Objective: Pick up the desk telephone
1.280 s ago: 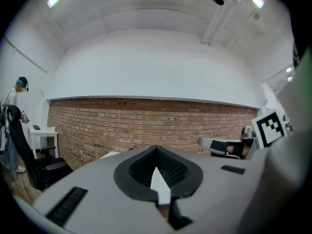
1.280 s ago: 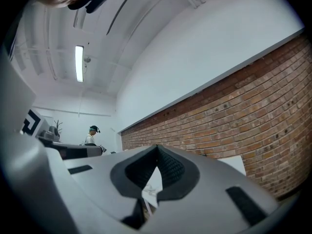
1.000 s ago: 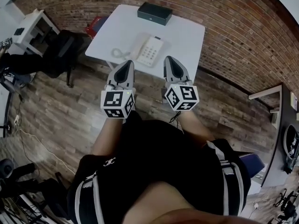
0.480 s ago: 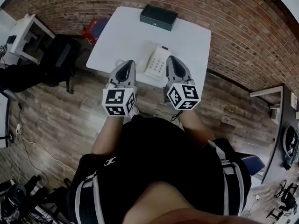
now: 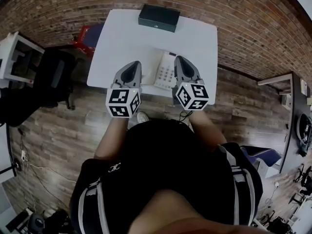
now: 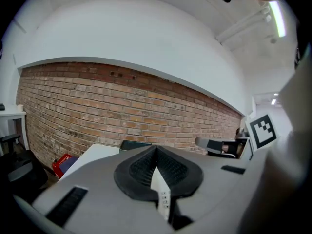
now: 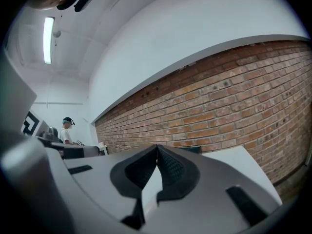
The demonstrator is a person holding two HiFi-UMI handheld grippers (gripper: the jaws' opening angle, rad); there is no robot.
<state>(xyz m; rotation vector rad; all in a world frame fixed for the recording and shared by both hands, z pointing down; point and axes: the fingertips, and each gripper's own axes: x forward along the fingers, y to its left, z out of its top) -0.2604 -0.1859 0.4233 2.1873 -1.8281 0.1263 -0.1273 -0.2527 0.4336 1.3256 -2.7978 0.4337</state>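
Change vs a sec ago: both units were short of the bench, over the floor (image 5: 58, 126). Now the left hand-held gripper (image 5: 132, 66) & right hand-held gripper (image 5: 180, 60) reach over the near edge of the bench (image 5: 126, 38), one on each side of the desk telephone (image 5: 165, 72). The desk telephone hasn't shifted on the bench: it lies flat by the near edge, right of centre, w/ a black box (image 5: 159, 17) well apart at the far edge. So the approach looks abt done and the grasp isn't begun; jaws prob. need to open first.

Both are clenched fully, pads meeting, nothing b/w them. In the left gripper view a sliver of keypad (image 6: 163, 199) shows under the closed tips, beyond them, not held. Contact w/ the desk telephone: can't tell from the head view.
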